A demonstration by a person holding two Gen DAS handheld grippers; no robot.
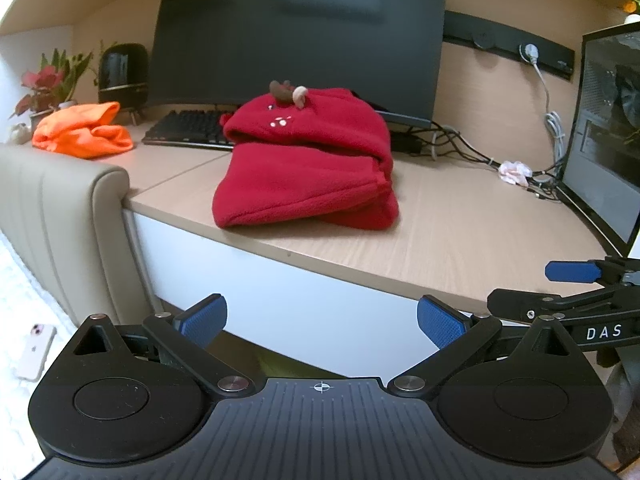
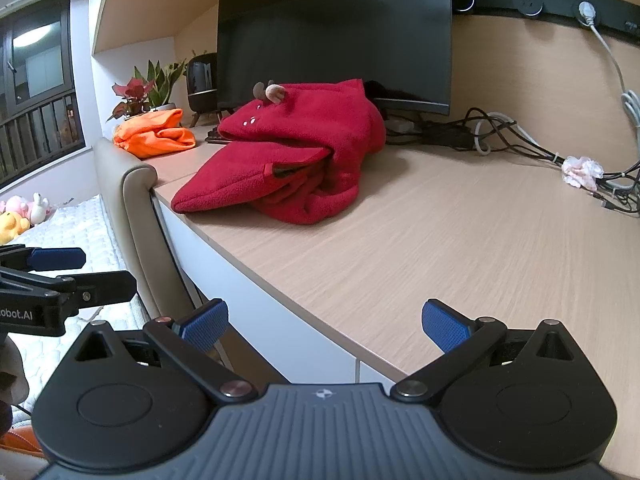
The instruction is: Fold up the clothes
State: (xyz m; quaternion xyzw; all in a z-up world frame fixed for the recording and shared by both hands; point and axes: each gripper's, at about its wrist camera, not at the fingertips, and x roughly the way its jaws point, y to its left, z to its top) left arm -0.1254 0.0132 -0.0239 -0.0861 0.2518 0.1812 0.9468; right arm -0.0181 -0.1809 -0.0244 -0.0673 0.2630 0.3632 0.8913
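Observation:
A red fleece garment lies folded in a thick bundle on the wooden desk, its hood with small antlers on top; it also shows in the right wrist view. An orange garment lies crumpled at the desk's far left, also in the right wrist view. My left gripper is open and empty, below the desk's front edge. My right gripper is open and empty, over the desk's front edge, well short of the red garment.
A large monitor and keyboard stand behind the garments. A second screen, cables and a crumpled tissue are on the right. A potted plant and speaker stand far left. A beige headboard abuts the desk; a phone lies on the bed.

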